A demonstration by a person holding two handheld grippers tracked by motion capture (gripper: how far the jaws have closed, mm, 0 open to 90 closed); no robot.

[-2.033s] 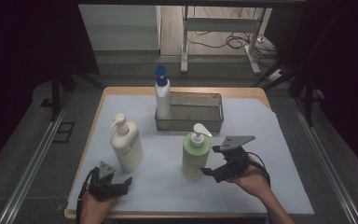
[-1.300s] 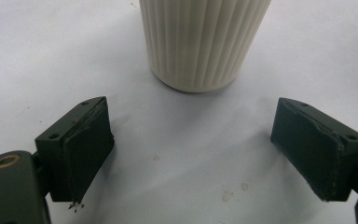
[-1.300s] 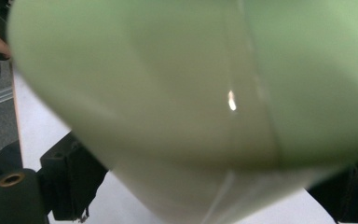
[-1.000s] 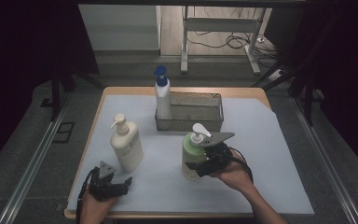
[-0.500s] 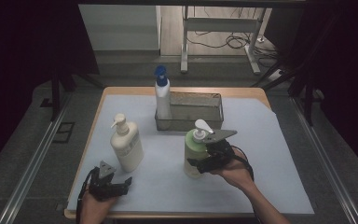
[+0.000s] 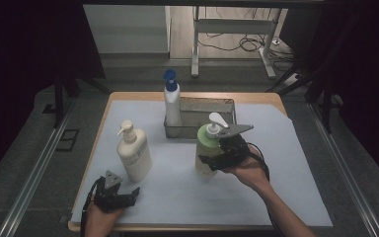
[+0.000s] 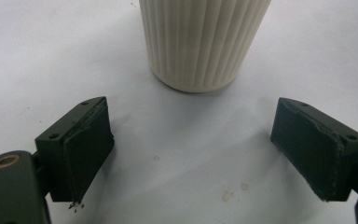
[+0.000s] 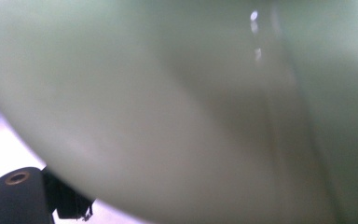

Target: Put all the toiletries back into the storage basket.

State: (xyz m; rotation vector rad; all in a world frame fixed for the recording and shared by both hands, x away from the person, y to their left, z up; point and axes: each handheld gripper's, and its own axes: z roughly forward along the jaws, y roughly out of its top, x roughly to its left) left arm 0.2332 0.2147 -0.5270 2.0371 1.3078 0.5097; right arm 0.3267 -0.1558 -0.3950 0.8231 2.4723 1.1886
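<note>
Right claw [image 6: 216, 159]: clamped on green pump bottle [image 6: 207, 146], jaws wide apart around its lower body, gripping from the bottle's right side. In right gripper view the pale green wall [image 8: 177, 107] sits hard against the lens, blurred; one dark jaw shows at lower left.
Green pump bottle: upright, white pump head, centre-right of table [image 6: 296, 197], just in front of metal tray [image 6: 225, 103]. Whether base is off the white sheet [image 6: 177, 192]: can't tell.
Left claw [image 6: 128, 196]: near front-left table edge, low over sheet, jaws spread wide, nothing between them. Left gripper view: both dark pads apart, bare sheet between.
Cream pump bottle [image 6: 134, 153]: upright on sheet, just beyond left claw; ribbed base [image 7: 200, 42] ahead of the jaws, not touching.
Blue-capped bottle [image 6: 171, 106]: upright at tray's left end, w/ white body.
</note>
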